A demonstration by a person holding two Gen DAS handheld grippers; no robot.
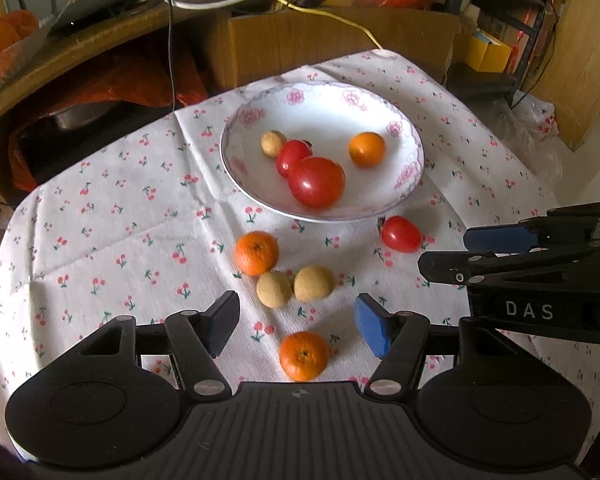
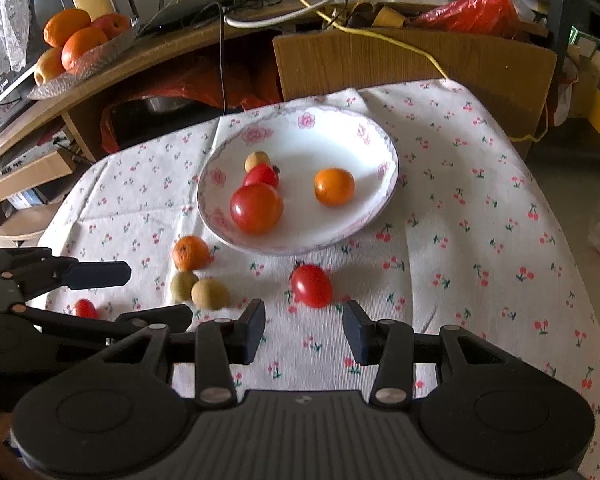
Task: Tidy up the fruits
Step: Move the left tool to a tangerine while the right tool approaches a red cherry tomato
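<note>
A white floral bowl (image 1: 396,184) (image 2: 364,224) holds two red tomatoes, a small orange and a tan longan. On the cherry-print cloth lie an orange (image 1: 257,253) (image 2: 190,253), two tan longans (image 1: 274,289) (image 1: 313,282), a small red tomato (image 1: 401,234) (image 2: 311,285) and a nearer orange (image 1: 304,356). My left gripper (image 1: 298,324) is open and empty, just above the nearer orange. My right gripper (image 2: 304,330) is open and empty, just short of the small tomato. Another small tomato (image 2: 85,309) lies at the left in the right wrist view.
A wooden desk (image 2: 148,60) with cables and a tray of oranges (image 2: 76,40) stands behind the table. A cardboard box (image 2: 412,68) sits at the far edge. The right gripper shows at the right in the left wrist view (image 1: 500,256).
</note>
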